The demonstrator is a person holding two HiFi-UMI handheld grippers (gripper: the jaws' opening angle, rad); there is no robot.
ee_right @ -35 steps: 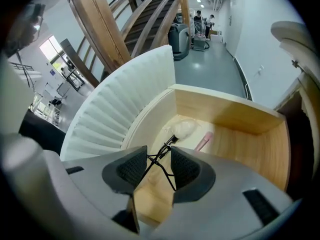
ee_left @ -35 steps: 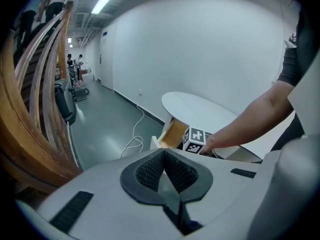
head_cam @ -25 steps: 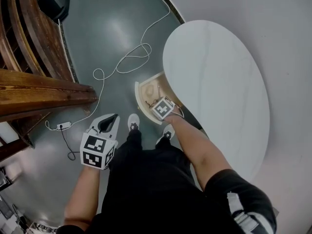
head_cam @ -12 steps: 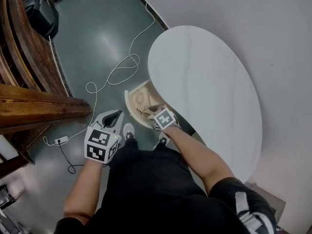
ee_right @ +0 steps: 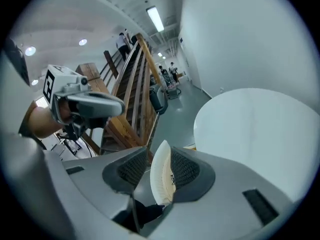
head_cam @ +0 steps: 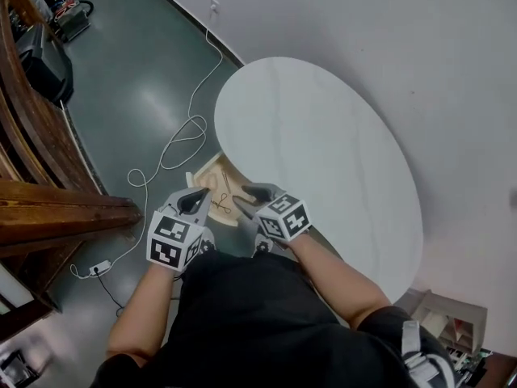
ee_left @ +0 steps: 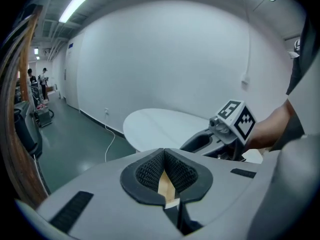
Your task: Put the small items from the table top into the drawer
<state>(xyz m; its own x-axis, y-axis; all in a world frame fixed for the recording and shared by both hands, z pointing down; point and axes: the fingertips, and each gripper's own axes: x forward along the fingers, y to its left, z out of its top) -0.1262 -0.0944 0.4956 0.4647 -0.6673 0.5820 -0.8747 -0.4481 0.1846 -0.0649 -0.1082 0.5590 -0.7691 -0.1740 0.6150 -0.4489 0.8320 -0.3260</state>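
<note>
The white oval table (head_cam: pixel 323 136) has a bare top. Under its near left edge a light wooden drawer (head_cam: pixel 203 181) stands pulled out, with thin small items lying in it that are too small to identify. My right gripper (head_cam: pixel 257 194) hovers just above the drawer's near side. In the right gripper view it (ee_right: pixel 160 156) is shut on a thin white ribbed piece (ee_right: pixel 161 176) standing edge-on between the pads. My left gripper (head_cam: pixel 194 201) hangs beside the drawer's left. Its pads (ee_left: pixel 150 171) meet at the tips with nothing held.
A white cable (head_cam: pixel 182 136) snakes over the green floor to a power strip (head_cam: pixel 98 267). A dark wooden stair rail (head_cam: pixel 56 208) runs along the left. A white wall stands behind the table. A small box (head_cam: pixel 440 318) sits at the lower right.
The right gripper has lifted out of the drawer and come back toward me. The left gripper has moved right, closer to the drawer. The head view has swung up along the table.
</note>
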